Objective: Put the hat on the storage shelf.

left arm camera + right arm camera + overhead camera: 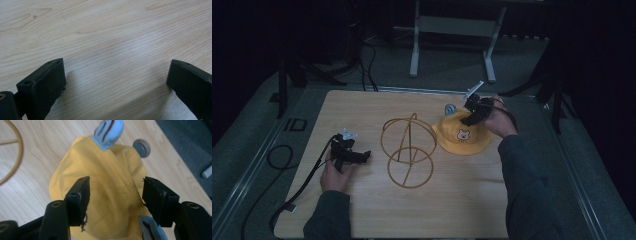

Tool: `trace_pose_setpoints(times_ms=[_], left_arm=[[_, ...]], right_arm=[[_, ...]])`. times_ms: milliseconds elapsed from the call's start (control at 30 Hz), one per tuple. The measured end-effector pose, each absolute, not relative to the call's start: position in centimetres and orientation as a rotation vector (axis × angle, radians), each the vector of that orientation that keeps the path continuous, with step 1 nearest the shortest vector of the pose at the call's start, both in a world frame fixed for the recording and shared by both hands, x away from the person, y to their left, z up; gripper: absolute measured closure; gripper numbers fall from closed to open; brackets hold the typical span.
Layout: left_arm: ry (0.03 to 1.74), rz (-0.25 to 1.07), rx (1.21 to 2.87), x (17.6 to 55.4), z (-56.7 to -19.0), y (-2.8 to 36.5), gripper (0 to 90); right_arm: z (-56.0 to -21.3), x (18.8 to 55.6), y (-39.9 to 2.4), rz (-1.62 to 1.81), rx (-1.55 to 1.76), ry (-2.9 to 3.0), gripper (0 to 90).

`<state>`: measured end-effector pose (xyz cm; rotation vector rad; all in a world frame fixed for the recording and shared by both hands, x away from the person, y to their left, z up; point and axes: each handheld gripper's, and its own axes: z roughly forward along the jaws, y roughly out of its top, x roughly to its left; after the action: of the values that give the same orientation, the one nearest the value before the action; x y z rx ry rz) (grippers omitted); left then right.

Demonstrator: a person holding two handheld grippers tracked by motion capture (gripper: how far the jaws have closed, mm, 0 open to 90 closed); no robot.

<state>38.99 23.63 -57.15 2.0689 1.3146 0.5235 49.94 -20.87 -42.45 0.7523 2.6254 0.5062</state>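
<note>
A yellow bucket hat [462, 134] with a bear face lies on the wooden table [362, 110], right of centre. One light blue ear [450, 109] sticks up at its far side. My right gripper [472, 112] hovers over the hat's far right part. In the right gripper view its jaws stand open astride the yellow crown [75, 165], with my right gripper [116, 195] not pinching the cloth. A blue ear [108, 131] lies beyond and another [150, 230] under the right jaw. My left gripper [362, 156] rests low at the table's left; my left gripper [115, 82] is open over bare wood.
A gold wire stand [408, 150] of hoops stands in the table's middle, between the two grippers, and its ring [20, 147] shows left of the hat. A small grey disc [141, 148] sits by the hat. Cables trail off the left edge. A metal frame [414, 55] stands behind the table.
</note>
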Motion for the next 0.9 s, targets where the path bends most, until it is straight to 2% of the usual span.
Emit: trace_pose_setpoints(times_ms=[333,433,467,567,633,900], left_arm=[[1.314,0.523,2.069,39.0,-57.2,23.6,2.1],[1.314,0.524,2.069,39.0,-57.2,23.6,2.1],[1.314,0.523,2.070,39.0,-57.1,23.6,2.1],[1.314,0.523,2.070,39.0,-57.1,23.6,2.1],[1.314,0.523,2.070,39.0,-57.1,23.6,2.1],[1.315,0.524,2.069,39.0,-57.2,23.6,2.1]], right_arm=[[-44.3,51.5,-20.2,0.385,0.775,2.652,40.3],[-44.6,51.8,-19.9,0.380,0.777,2.665,45.0],[-44.7,51.8,-19.8,0.378,0.757,2.683,55.4],[-44.9,51.8,-19.7,0.365,0.750,2.704,68.2],[-44.8,51.7,-19.8,0.374,0.741,2.705,72.7],[-44.0,50.7,-20.4,0.418,0.698,2.728,76.2]])
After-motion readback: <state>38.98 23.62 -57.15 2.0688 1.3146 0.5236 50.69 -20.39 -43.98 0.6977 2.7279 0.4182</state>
